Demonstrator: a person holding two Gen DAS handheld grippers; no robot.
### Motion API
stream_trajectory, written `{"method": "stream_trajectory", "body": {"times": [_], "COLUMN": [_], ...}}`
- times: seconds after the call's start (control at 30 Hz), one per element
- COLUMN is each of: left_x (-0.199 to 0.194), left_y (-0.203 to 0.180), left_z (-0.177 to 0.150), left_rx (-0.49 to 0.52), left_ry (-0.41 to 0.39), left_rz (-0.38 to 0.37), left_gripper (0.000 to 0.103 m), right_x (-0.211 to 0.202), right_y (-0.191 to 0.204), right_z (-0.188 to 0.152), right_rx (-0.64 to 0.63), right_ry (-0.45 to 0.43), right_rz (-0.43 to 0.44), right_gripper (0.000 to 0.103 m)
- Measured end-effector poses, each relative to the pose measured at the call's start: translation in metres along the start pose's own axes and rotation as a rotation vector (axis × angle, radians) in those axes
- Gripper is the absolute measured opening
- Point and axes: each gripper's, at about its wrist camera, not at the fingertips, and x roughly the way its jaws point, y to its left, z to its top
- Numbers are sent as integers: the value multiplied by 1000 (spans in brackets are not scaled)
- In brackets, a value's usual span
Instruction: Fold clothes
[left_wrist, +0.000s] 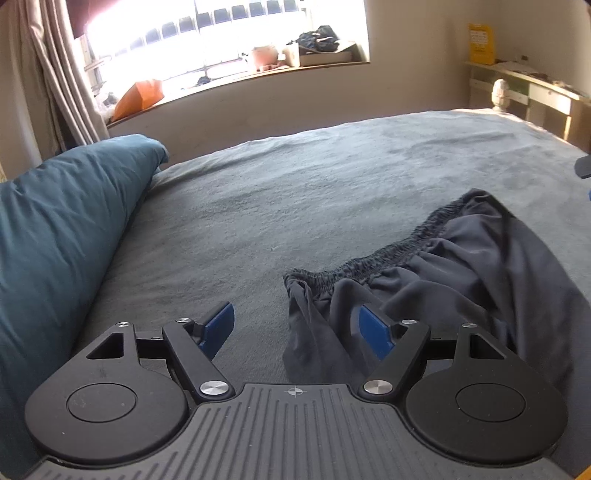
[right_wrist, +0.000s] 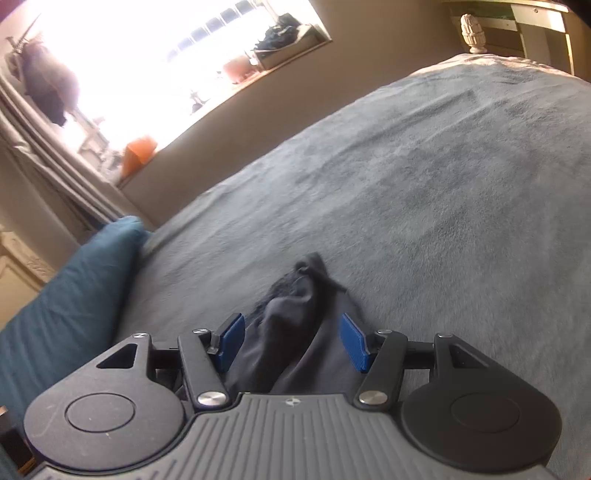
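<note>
Ahead of the left tool (left_wrist: 297, 326), spread and empty, dark grey shorts (left_wrist: 443, 273) lie on the bed (left_wrist: 295, 184) — thin, wrinkled cloth, the gathered elastic waistband running from lower left up to the right. From the right wrist, the right tool (right_wrist: 291, 341) stands spread too; the rumpled shorts (right_wrist: 295, 325) lie between its blue ribbed pads — unpinched — narrowing away over the plush grey cover.
</note>
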Motion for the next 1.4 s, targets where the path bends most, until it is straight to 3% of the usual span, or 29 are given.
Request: {"method": "stream_trajectory", "body": {"times": [0.17,0.37,0.57,0.6,0.63,0.77,0.87,0.93,1.03,1.17,1.4], "left_x": [-22,-18,-10,-7,-5,-3,-5,-6,-6,-6,-14], "left_y": [-4,-38,-62,-64,-66,-73,-76,-75,-74,-72,-61], "left_z": [-23,-64,-70,-71,-72,-79,-84,-86,-87,-88,-87], "left_rx": [-43,-52,-24,-20,-17,8,19,18,17,9,-16], "left_ry": [104,212,200,201,205,199,192,190,184,184,187], "left_rz": [-125,-184,-200,-203,-208,-202,-195,-195,-196,-201,-201], "left_gripper": [75,73,66,59,53,46,40,38,35,35,37], "right_x": [-43,-34,-22,-24,-24,-23,-14,-10,-12,-22,-29], "right_y": [14,43,65,68,69,73,73,73,74,81,94], "right_z": [-55,-145,-204,-209,-213,-228,-239,-244,-247,-245,-232], "right_rx": [7,-149,-299,-321,-342,-431,-479,-494,-496,-492,-382], "right_ry": [76,172,214,212,214,224,257,264,240,211,253], "right_rz": [142,125,64,59,52,12,-25,-40,-46,-17,139], "right_gripper": [61,58,53,53,53,48,35,14,4,2,2]}}
